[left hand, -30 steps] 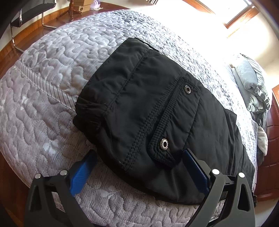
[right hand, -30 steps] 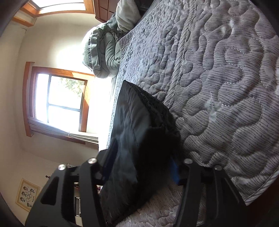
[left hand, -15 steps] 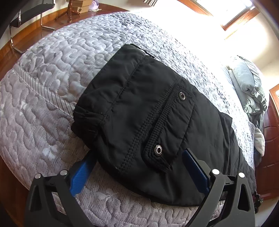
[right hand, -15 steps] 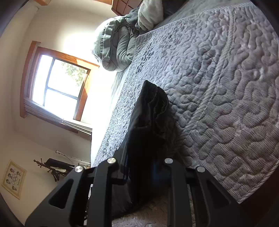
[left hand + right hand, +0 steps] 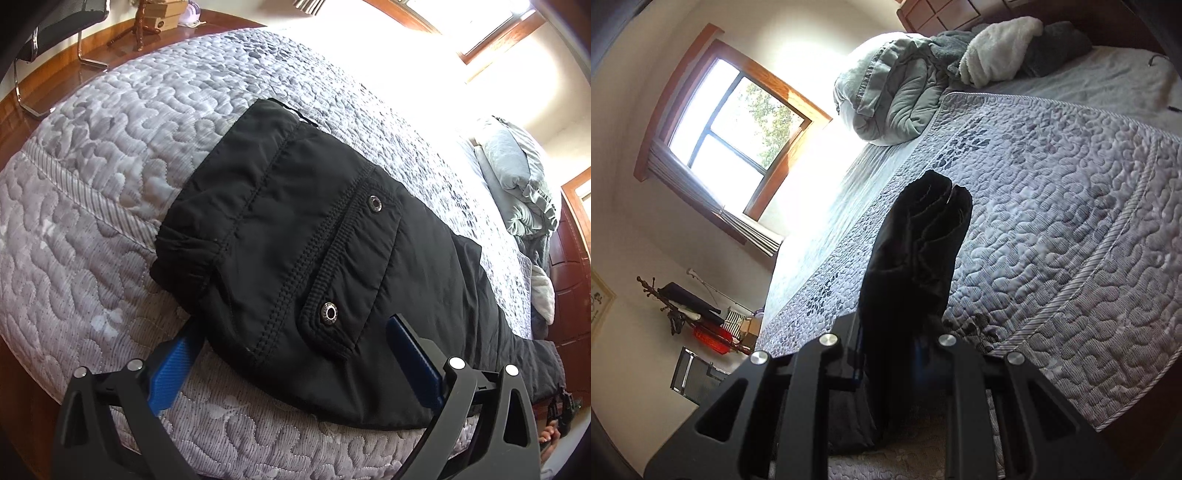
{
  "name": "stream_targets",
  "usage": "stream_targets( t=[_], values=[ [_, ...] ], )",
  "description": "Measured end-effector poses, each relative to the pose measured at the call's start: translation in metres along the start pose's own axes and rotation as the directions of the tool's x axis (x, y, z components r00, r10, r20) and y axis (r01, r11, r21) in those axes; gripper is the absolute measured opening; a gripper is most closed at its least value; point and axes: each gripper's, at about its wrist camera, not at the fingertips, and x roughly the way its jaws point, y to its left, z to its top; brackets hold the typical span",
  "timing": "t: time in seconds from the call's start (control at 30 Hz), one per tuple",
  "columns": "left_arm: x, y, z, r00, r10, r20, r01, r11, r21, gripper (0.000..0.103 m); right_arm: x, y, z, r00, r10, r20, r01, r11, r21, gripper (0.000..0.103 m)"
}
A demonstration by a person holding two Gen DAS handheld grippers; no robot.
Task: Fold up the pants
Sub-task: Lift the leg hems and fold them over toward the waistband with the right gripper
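Black pants (image 5: 314, 266) lie on a grey quilted bed (image 5: 110, 155), waistband to the left, a flap pocket with two metal snaps on top, legs running off to the right. My left gripper (image 5: 291, 339) is open, its blue pads on either side of the pants' near edge, just above the quilt. In the right wrist view my right gripper (image 5: 890, 350) is shut on the leg end of the pants (image 5: 916, 258), which stands up lifted between the fingers above the quilt (image 5: 1071, 221).
A bunched grey-green duvet (image 5: 894, 96) and a white fleece (image 5: 1001, 51) lie at the head of the bed. A chair (image 5: 48, 44) and wooden floor are beyond the bed's foot. A window (image 5: 731, 122) and a coat stand (image 5: 676, 310) are by the wall.
My right gripper has closed on the leg end and lifted it up off the quilt, turning as it rose. My left gripper stayed open and barely moved.
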Motion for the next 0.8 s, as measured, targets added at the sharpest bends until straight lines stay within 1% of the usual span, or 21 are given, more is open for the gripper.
stream_targets(
  t=[0.13, 0.3, 0.53, 0.57, 0.67, 0.8],
  values=[
    [-0.001, -0.002, 0.000, 1.000, 0.000, -0.001, 0.000, 1.000, 0.012, 0.099, -0.002, 0.035, 0.001, 1.000, -0.031, -0.002, 0.031, 0.994, -0.103, 0.018],
    [-0.002, -0.001, 0.001, 1.000, -0.019, 0.002, 0.019, 1.000, 0.004, 0.099, 0.002, 0.084, -0.002, 0.997, -0.081, -0.012, 0.075, 0.963, -0.259, 0.018],
    [-0.007, 0.002, -0.001, 0.999, -0.037, 0.004, 0.037, 0.999, 0.008, 0.099, 0.018, 0.145, -0.018, 0.986, -0.165, -0.023, 0.136, 0.879, -0.457, 0.018],
    [-0.008, 0.002, -0.001, 0.999, -0.041, 0.004, 0.041, 0.999, 0.009, 0.099, 0.021, 0.152, -0.021, 0.985, -0.169, -0.027, 0.135, 0.867, -0.479, 0.018],
    [-0.010, 0.004, 0.000, 0.999, -0.051, 0.005, 0.051, 0.999, 0.012, 0.099, 0.029, 0.171, -0.028, 0.985, -0.167, -0.050, 0.118, 0.850, -0.514, 0.018],
    [-0.013, 0.005, -0.001, 0.998, -0.069, 0.007, 0.069, 0.998, 0.013, 0.099, 0.039, 0.199, -0.041, 0.979, -0.197, -0.044, 0.133, 0.796, -0.590, 0.018]
  ],
)
